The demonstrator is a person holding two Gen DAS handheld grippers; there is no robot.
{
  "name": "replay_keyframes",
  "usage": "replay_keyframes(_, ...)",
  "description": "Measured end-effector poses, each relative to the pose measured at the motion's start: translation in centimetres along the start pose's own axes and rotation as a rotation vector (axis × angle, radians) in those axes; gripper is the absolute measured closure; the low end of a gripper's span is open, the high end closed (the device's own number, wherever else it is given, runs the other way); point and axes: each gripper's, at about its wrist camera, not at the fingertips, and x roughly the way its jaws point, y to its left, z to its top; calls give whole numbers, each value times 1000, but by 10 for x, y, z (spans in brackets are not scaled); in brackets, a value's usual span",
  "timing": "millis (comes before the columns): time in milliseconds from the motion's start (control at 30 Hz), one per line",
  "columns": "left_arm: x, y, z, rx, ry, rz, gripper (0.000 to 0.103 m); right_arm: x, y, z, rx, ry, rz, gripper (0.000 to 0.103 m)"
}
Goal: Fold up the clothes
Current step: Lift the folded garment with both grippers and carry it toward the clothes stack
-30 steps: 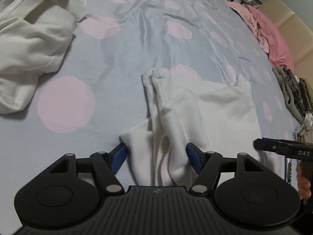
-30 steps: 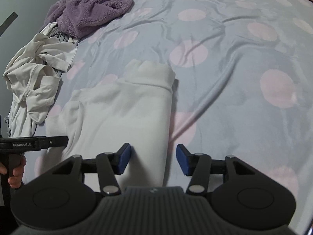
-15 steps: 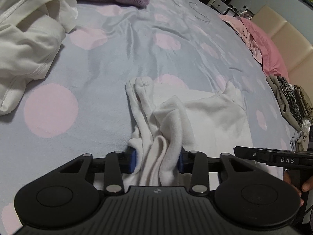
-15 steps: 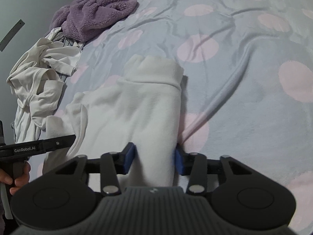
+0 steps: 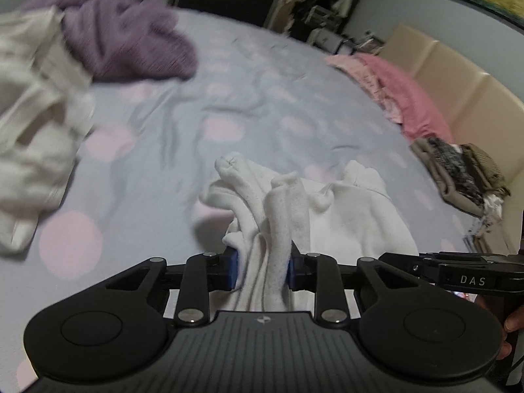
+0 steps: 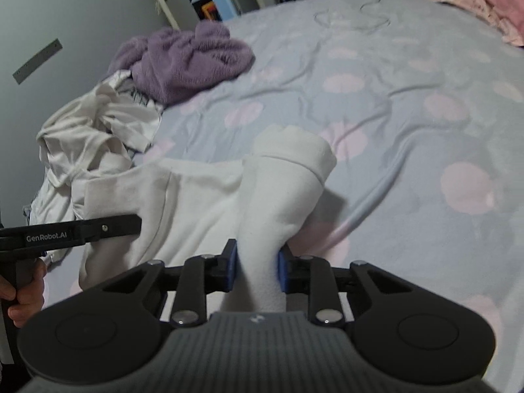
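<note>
Now both the left gripper (image 5: 262,270) and right gripper (image 6: 256,267) have their jaws clamped on the white garment (image 6: 203,203), lifting it off the bed (image 6: 409,104).

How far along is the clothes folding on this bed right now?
Done: a small folded stack sits at the bed's edge. In hand: the left tongs and right tongs are both shut on the white garment, lifting its near edge. Left: finishing this fold, then the purple fleece and cream pile.
</note>
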Motion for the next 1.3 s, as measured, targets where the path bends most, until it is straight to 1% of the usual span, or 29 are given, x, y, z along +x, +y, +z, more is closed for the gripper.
replay_keyframes(200, -2, -45, 20, 73, -46, -56, 79, -59, -17, 2, 38, -112, -32, 77)
replay_keyframes(300, 2, -77, 30, 131, -63, -99, 79, -89, -30, 2, 53, -165, -72, 77)
replay_keyframes(433, 14, -124, 44, 187, -77, -170, 79, -131, -61, -2, 106, -236, -139, 77)
replay_keyframes(533, 29, -162, 53, 200, -87, -239, 79, -166, -88, -5, 165, -292, -193, 77)
replay_keyframes(633, 46, -206, 65, 226, -82, -312, 79, -200, -115, -8, 225, -349, -248, 77)
replay_keyframes(733, 64, -257, 80, 268, -68, -388, 79, -235, -142, -12, 284, -405, -302, 77)
replay_keyframes(900, 97, -352, 99, 394, -47, -501, 79, -291, -185, -17, 383, -501, -395, 77)
replay_keyframes(1000, 123, -408, 107, 463, -26, -574, 79, -317, -209, -22, 422, -562, -471, 77)
replay_keyframes(1100, 150, -456, 111, 523, -3, -622, 79, -340, -238, -27, 475, -611, -521, 77)
replay_keyframes(1200, 177, -502, 109, 596, 23, -669, 79, -355, -269, -33, 538, -638, -563, 77)
replay_keyframes(1300, 198, -541, 97, 690, 46, -707, 79, -363, -300, -46, 602, -650, -599, 77)
